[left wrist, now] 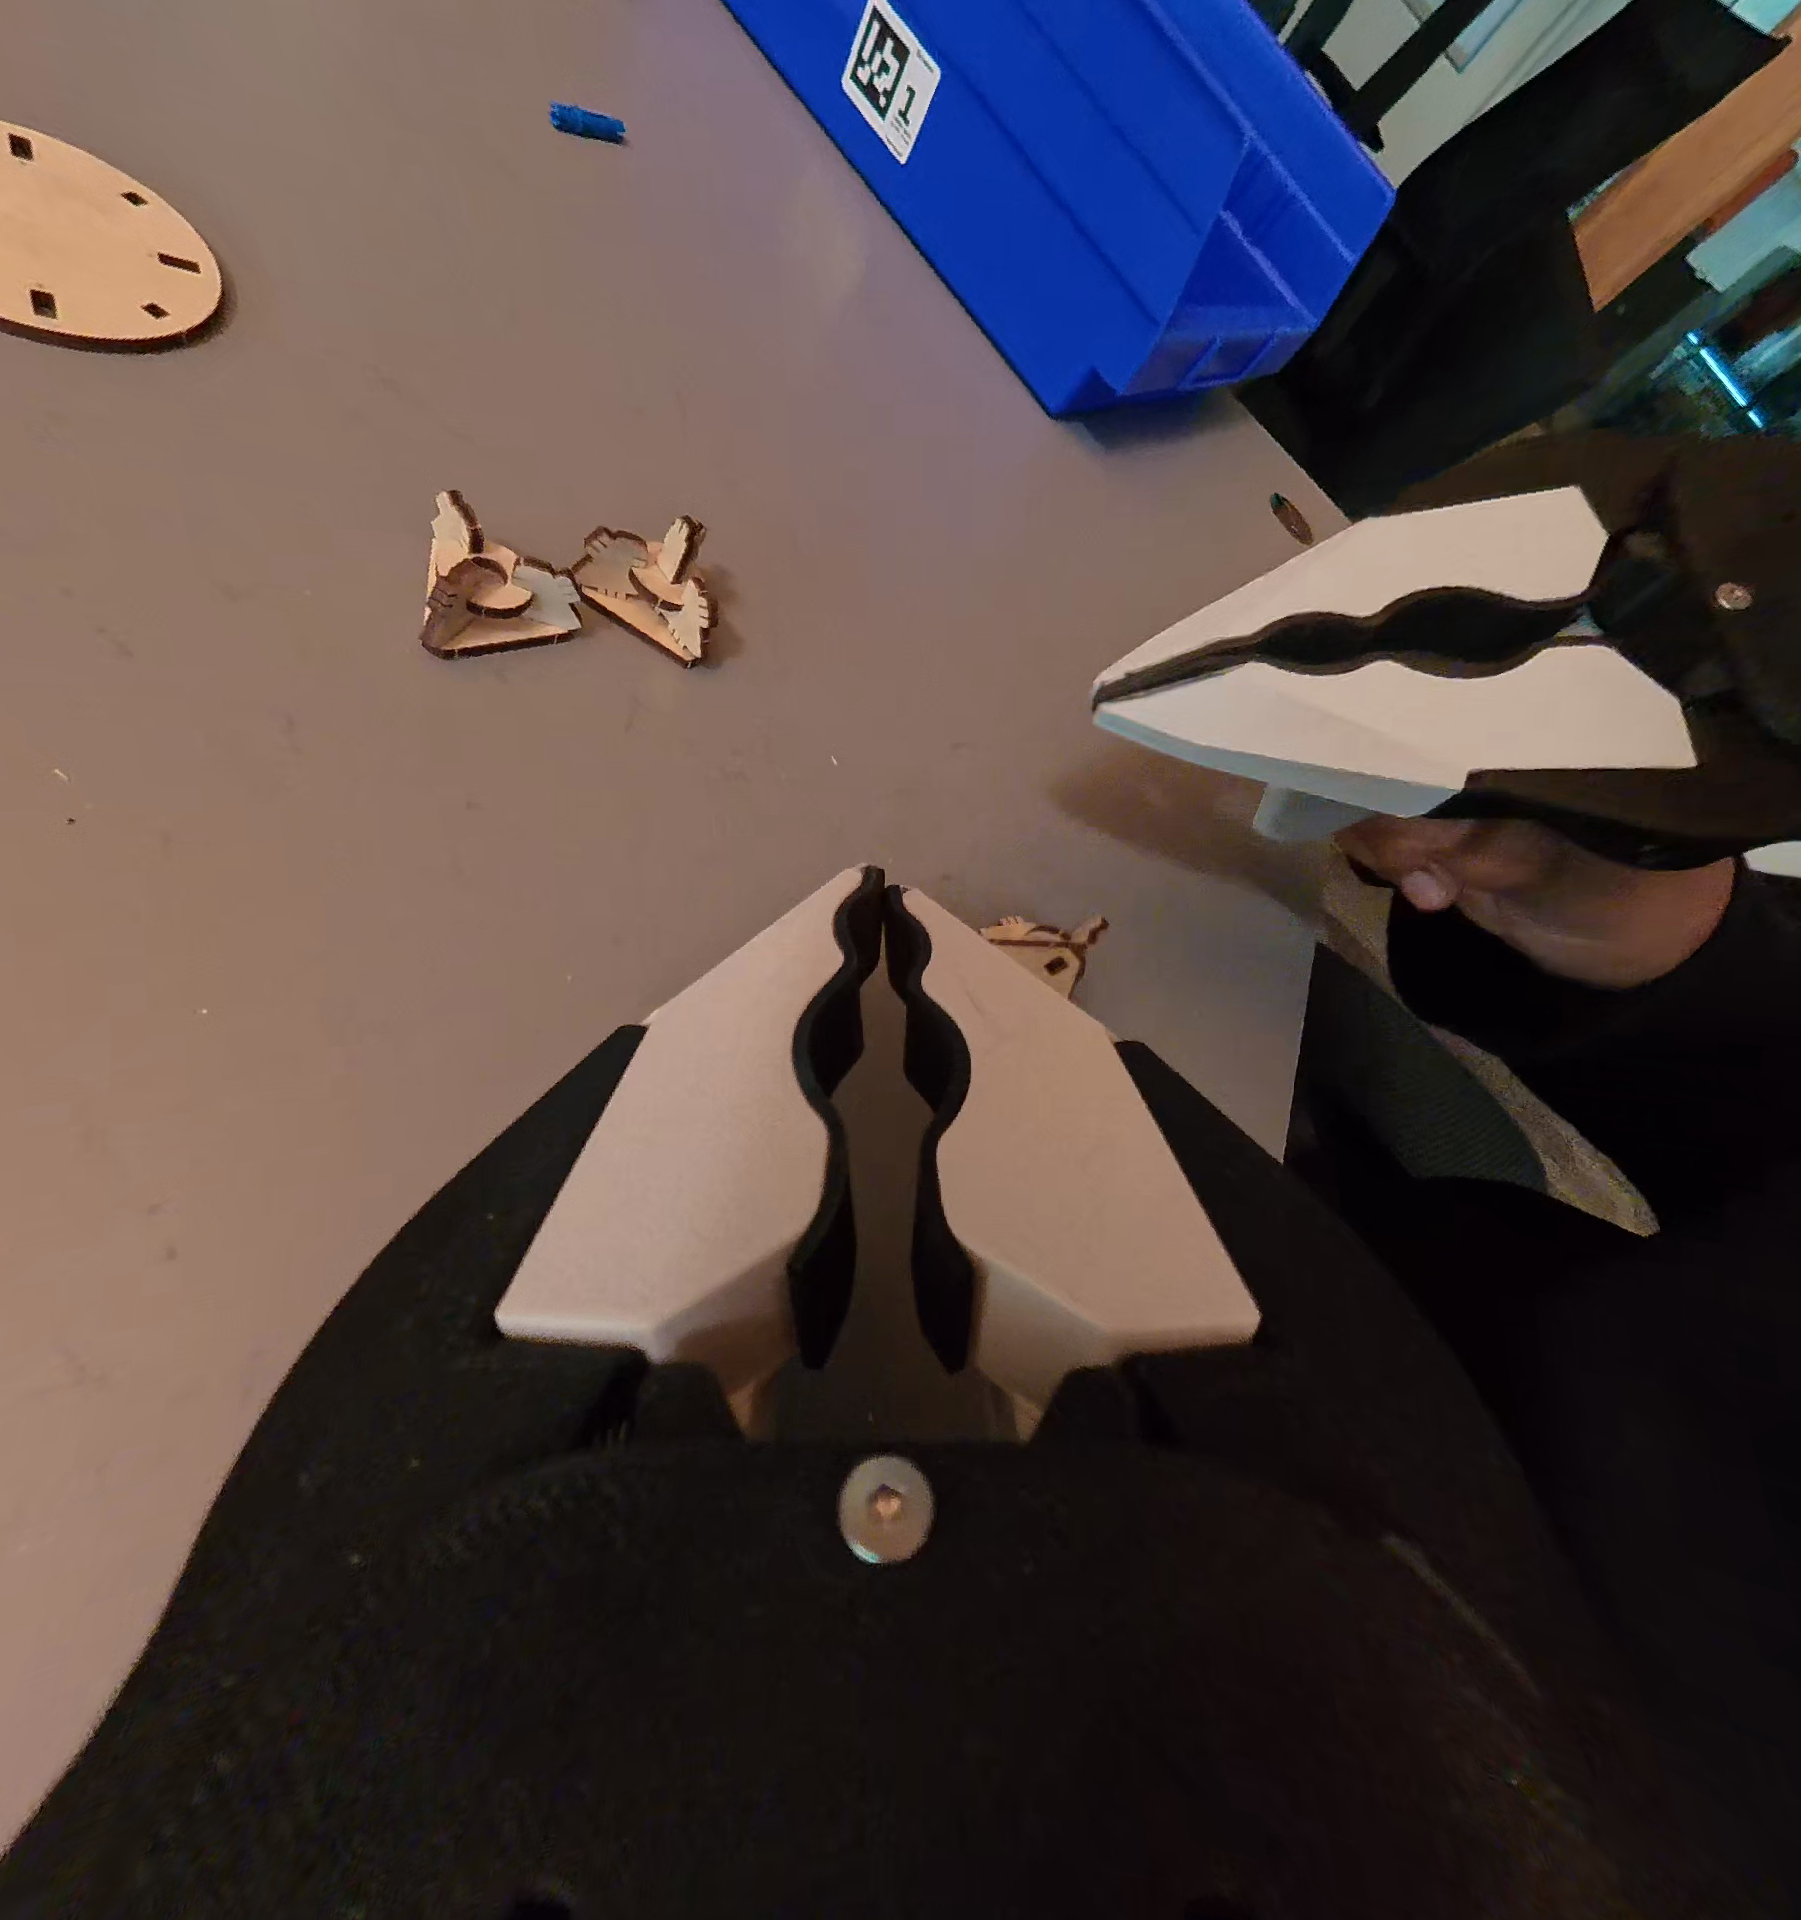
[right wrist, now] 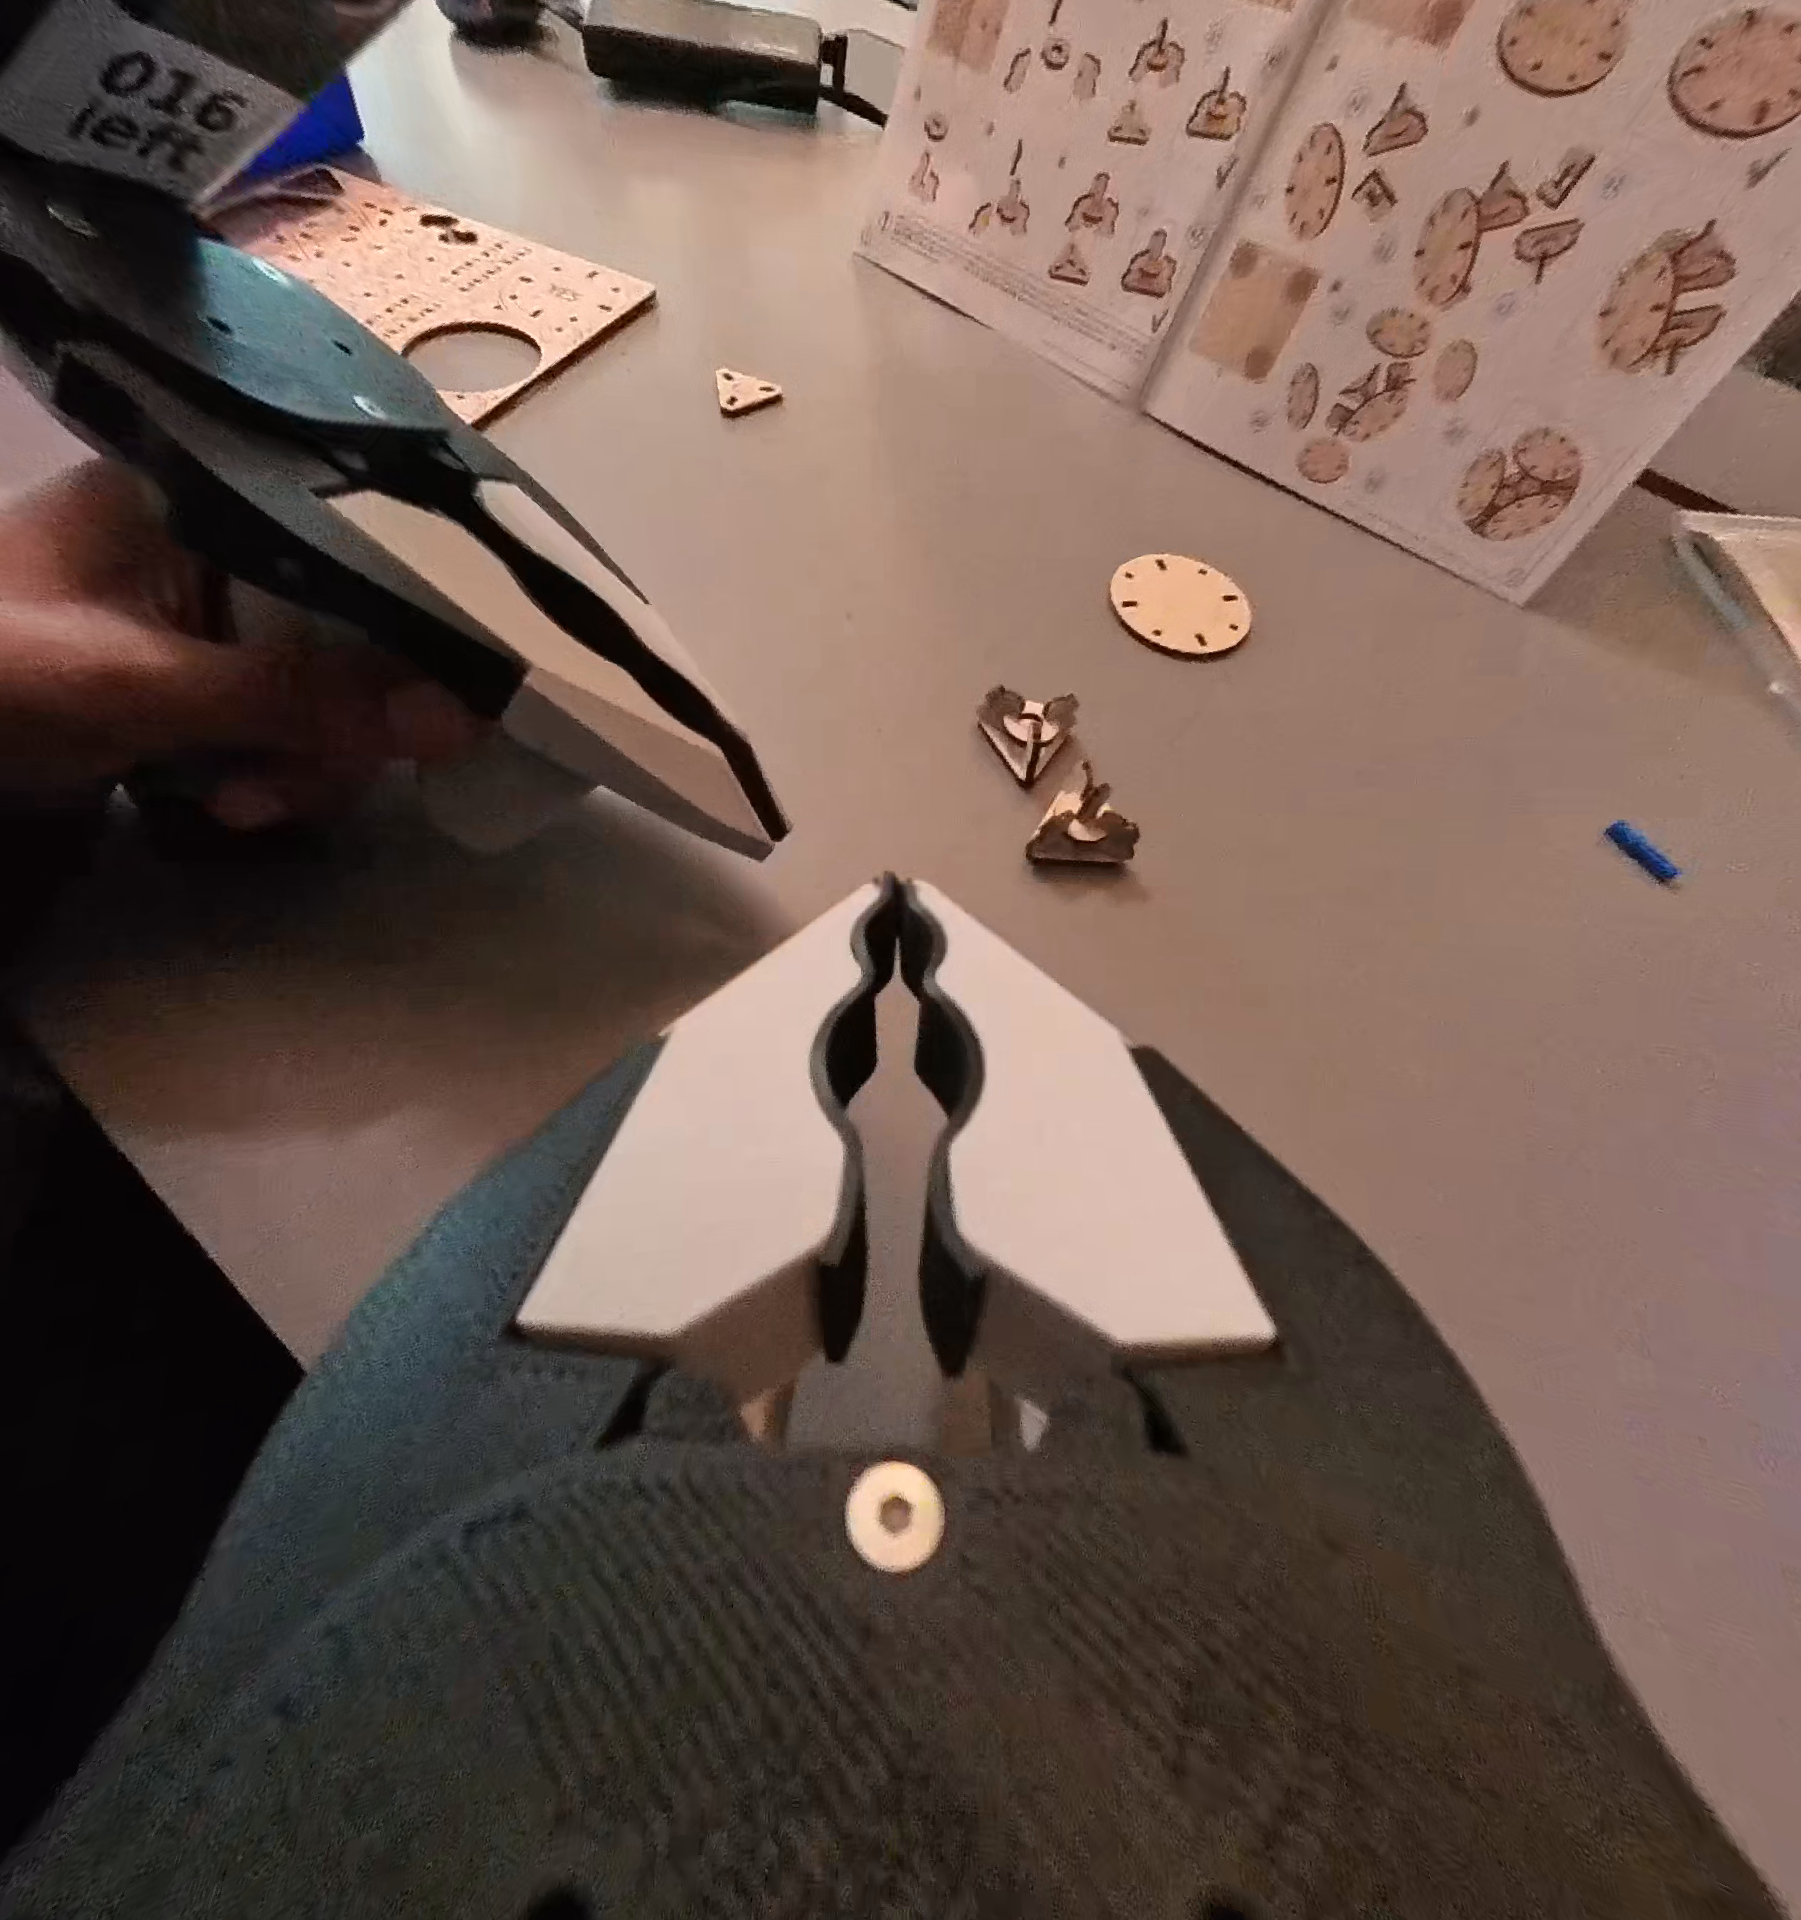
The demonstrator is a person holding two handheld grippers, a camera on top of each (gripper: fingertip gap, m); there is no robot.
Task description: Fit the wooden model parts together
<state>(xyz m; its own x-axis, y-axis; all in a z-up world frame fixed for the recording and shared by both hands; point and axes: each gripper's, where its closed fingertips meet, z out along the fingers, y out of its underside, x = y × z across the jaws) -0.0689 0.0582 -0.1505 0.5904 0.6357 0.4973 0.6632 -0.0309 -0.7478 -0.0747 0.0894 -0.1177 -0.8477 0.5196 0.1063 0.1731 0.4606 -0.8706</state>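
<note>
Both grippers hover over the grey counter [left wrist: 252, 935] with their jaws closed tip to tip on nothing: the left gripper [left wrist: 880, 894] nearest in its own view, the right gripper [right wrist: 894, 888] in the other, each held by a hand [right wrist: 96, 644]. Just beside the left gripper's right finger, one small wooden piece [left wrist: 1047, 945] peeks out on the counter, partly hidden. Farther ahead lie two assembled triangular wooden pieces [left wrist: 480, 592] [left wrist: 657, 592], touching each other. One round wooden disc [left wrist: 54, 229] with slots lies well apart, and one small blue peg [left wrist: 586, 122] sits near one blue bin [left wrist: 1083, 187]. From the right wrist view, one flat wooden triangle [right wrist: 748, 393], one cut-out wooden sheet [right wrist: 460, 301] and one open instruction booklet [right wrist: 1395, 229] stand farther back.
</note>
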